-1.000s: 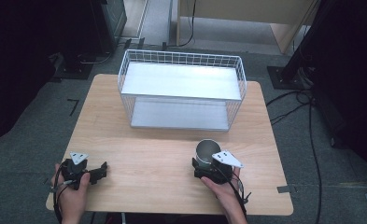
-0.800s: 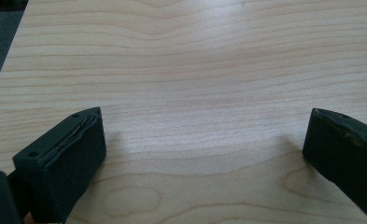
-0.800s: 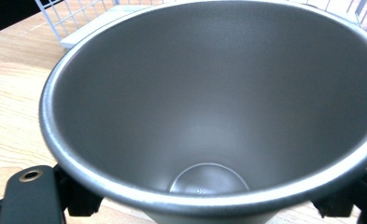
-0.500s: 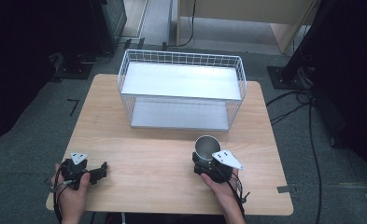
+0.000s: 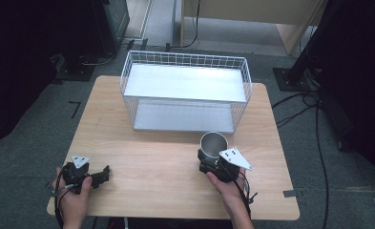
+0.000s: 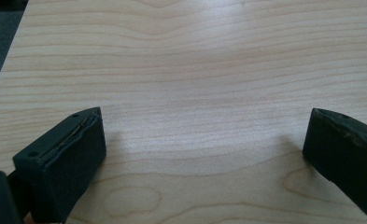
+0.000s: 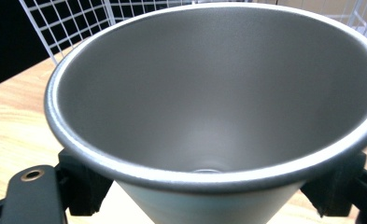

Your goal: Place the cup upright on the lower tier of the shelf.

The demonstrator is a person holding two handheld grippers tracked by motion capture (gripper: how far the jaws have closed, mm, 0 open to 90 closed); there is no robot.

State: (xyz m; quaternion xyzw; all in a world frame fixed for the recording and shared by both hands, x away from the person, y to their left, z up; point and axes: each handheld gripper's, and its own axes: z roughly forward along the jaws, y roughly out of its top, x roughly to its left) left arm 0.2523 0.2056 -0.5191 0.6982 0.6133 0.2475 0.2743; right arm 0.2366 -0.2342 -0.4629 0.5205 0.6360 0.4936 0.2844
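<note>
A grey metal cup (image 5: 214,142) stands upright, mouth up, near the table's front right. My right gripper (image 5: 208,159) is shut on its lower wall from the near side. In the right gripper view the cup (image 7: 209,93) looms close, with a black pad (image 7: 85,189) pressed on each flank. The frames do not show whether its base touches the wood. My left gripper (image 5: 102,175) lies at the front left corner of the table, open. Between its fingers (image 6: 64,158) there is only bare wood.
A white wire basket (image 5: 185,90) with two grey shelves stands on the far half of the wooden table (image 5: 151,157), its open side toward me, just behind the cup. Cables and dark stands lie on the floor at right.
The right gripper and the cup have shifted slightly upward in the high view. The left hand has stayed put.
</note>
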